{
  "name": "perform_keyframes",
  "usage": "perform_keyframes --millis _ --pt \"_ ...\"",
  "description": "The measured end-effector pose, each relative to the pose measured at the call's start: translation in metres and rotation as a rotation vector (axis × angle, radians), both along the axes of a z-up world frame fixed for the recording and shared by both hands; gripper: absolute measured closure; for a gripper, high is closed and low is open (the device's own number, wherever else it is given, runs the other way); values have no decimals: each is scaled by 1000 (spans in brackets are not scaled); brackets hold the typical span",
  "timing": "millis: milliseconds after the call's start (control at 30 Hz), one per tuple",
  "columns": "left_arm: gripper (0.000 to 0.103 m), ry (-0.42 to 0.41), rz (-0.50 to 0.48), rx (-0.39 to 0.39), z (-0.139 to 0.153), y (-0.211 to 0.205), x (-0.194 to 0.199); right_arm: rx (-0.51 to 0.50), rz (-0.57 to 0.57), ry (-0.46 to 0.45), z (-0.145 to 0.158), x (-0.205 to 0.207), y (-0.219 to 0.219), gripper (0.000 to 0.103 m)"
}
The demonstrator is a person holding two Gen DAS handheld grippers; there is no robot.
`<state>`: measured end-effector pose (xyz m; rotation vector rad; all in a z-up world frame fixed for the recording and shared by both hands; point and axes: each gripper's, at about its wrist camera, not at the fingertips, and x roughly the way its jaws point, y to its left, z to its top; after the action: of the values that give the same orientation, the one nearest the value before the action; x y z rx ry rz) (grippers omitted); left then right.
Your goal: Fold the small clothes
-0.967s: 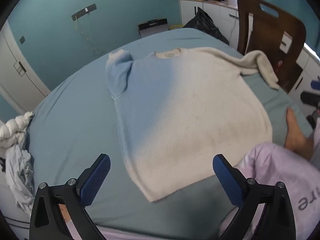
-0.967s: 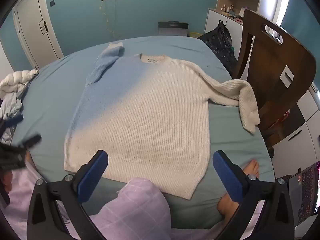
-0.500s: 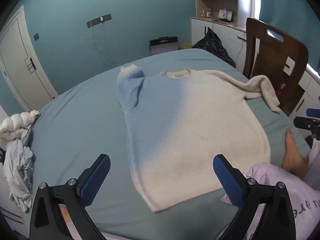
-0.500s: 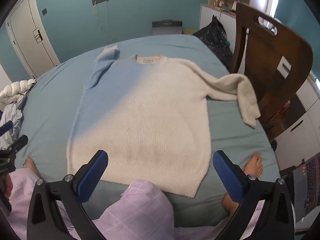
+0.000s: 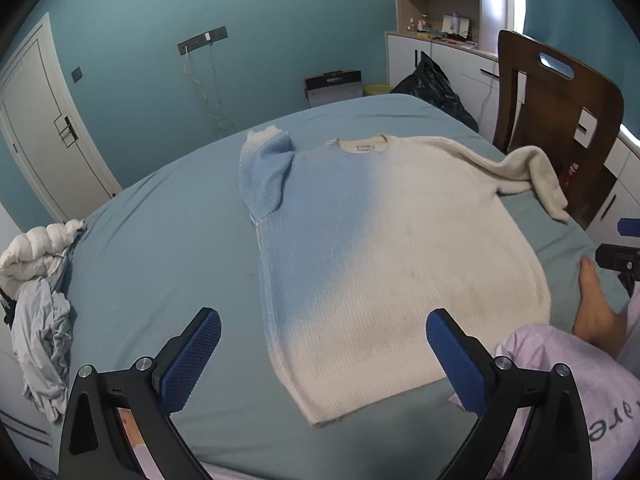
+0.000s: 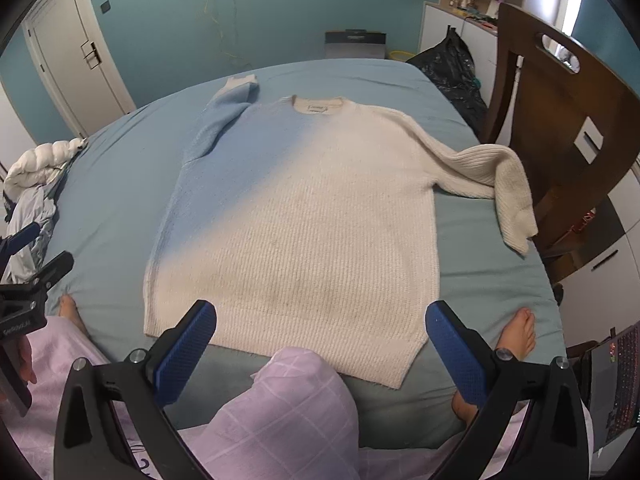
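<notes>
Sweater [image 6: 304,216] lies flat; left gripper [image 5: 324,354] and right gripper [image 6: 320,340] gape wide, empty.

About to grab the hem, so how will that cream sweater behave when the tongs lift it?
The sweater looks like thick ribbed knit, so probably floppy and fairly heavy. Its right sleeve already droops off the bed's edge and would likely trail. The coarse ribbing should grip well.

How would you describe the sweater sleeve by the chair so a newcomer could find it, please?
Start at the blue-sheeted bed and find the cream ribbed knit sweater spread flat on it. Its long sleeve stretches toward the dark wooden chair, cuff drooping off the bed's edge; the opposite sleeve is folded up beside the collar.
</notes>
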<state>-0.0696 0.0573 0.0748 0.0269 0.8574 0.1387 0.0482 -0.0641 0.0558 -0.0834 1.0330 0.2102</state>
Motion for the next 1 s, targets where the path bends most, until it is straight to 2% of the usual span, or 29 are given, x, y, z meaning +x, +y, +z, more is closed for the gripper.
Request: perform_keyframes --millis 67,100,233,300,500,600,1000 --pt "0 10 -11 9 13 20 5 8 1 4 -1 0 0 1" --pt "0 18 -22 20 31 23 12 7 1 8 -2 0 1 1" --pt "0 27 -22 26 49 27 -2 5 8 14 -4 0 3 1" --pt "0 51 -44 41 70 33 7 -2 6 8 -4 -1 3 1" --pt "0 74 -62 51 95 39 16 8 -4 26 -7 1 1 1" --pt "0 97 -66 38 97 51 25 12 -9 30 -7 1 0 1" --pt "0 125 -65 26 73 57 41 13 -6 41 -9 2 0 1"
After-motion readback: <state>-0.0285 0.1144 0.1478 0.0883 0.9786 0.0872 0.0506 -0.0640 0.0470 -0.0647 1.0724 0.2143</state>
